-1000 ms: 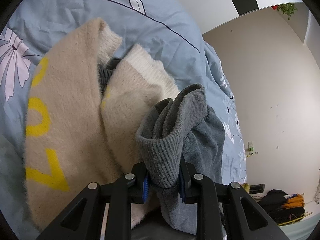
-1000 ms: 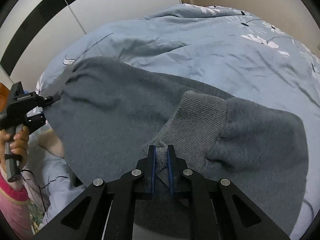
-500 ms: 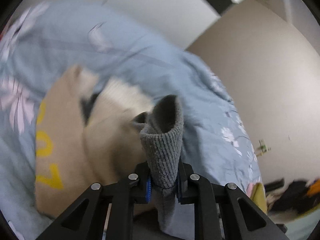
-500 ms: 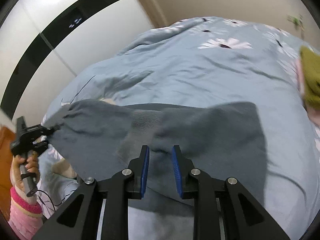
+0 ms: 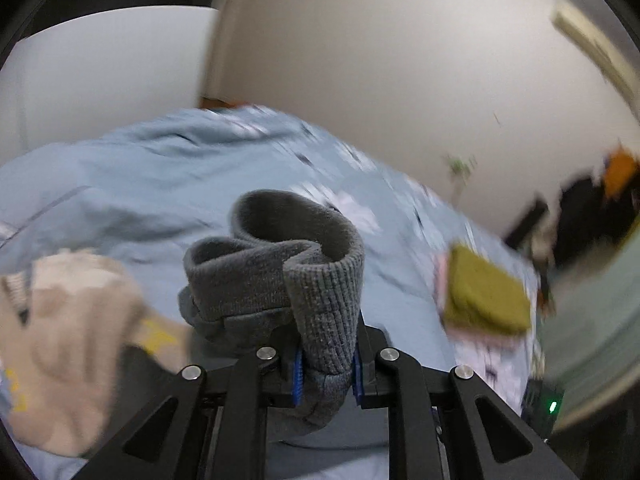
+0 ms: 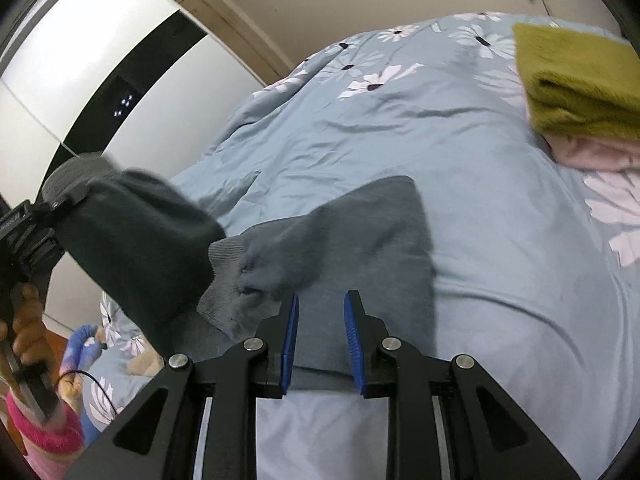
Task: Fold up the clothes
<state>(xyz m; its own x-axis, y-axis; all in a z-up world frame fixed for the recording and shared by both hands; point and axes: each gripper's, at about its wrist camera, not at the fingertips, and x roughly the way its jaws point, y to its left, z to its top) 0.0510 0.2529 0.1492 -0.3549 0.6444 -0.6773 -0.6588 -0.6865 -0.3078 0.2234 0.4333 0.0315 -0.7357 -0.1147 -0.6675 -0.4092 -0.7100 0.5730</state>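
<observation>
A ribbed cuff (image 5: 324, 312) of the grey sweater (image 6: 360, 232) is being clamped between the blue-padded fingers of the left gripper (image 5: 326, 368), with the knit rising above the jaws and curling into an open loop. In the right wrist view, that part of the garment is being held up at the left of the scene, while the rest is being draped down onto the blue floral duvet (image 6: 460, 160), where it is lying flat in the near middle of the bed. The right gripper (image 6: 320, 332) is being held just above the near edge of the sweater, its fingers standing apart with nothing between them; a second ribbed cuff (image 6: 228, 292) is lying just left of its left finger. A cream sweater with yellow lettering (image 5: 68, 344) is being seen, blurred, at the near left of the left wrist view. A folded olive garment (image 6: 580, 84) is being rested on a pink one (image 6: 592, 152) at the far right of the bed.
</observation>
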